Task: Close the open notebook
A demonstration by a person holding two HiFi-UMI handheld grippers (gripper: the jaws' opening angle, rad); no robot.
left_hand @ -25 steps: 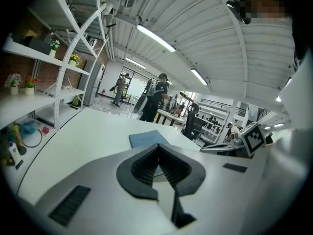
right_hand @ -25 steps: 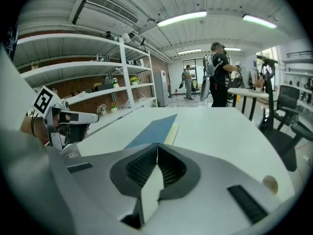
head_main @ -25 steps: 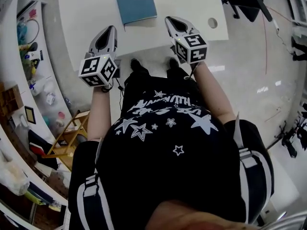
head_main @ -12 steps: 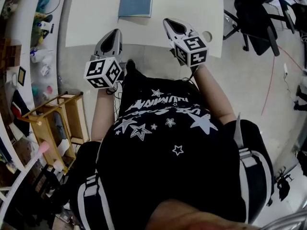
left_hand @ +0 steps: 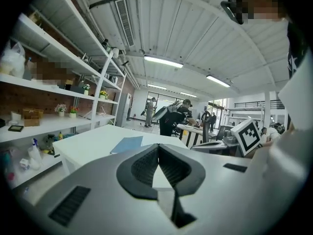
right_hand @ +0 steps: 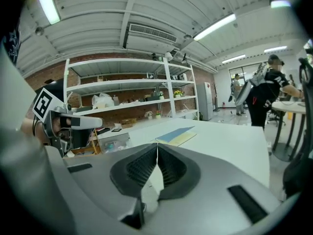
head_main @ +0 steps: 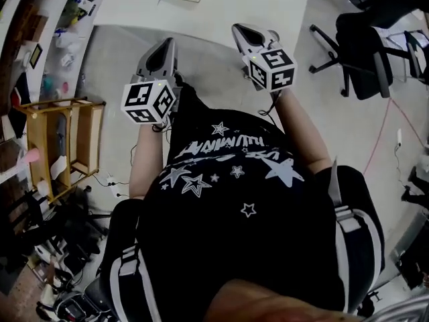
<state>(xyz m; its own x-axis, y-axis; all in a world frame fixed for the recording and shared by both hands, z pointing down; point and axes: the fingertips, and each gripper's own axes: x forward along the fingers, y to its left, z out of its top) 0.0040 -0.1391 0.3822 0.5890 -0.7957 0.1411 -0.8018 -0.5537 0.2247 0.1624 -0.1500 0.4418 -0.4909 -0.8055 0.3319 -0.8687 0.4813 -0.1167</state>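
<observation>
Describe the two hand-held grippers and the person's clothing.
Both the left hand-held gripper and right hand-held gripper are grey shells with black ribbed pads, each carrying a white cube with black square markers. The person wears a black star-printed T-shirt.

**Open-plan lab-workshop hall.** Evidence:
- Ribbed white ceiling [left_hand: 205, 33] with strip lights [left_hand: 164, 61] and a ceiling air-conditioning unit [right_hand: 152, 33].
- Brick wall [right_hand: 117, 71] behind white metal shelving [right_hand: 122, 81] loaded with stored goods.
- White table [head_main: 255, 5] at 12 o'clock in the head view.
- Black swivel chairs [head_main: 365, 39] at 2 o'clock.
- Wooden rack [head_main: 87, 136] at 9 o'clock.
- Red cable [head_main: 383, 129] trailing over the polished grey floor [head_main: 335, 126] at 3 o'clock.
- People [left_hand: 176, 117] standing at further work tables.
</observation>
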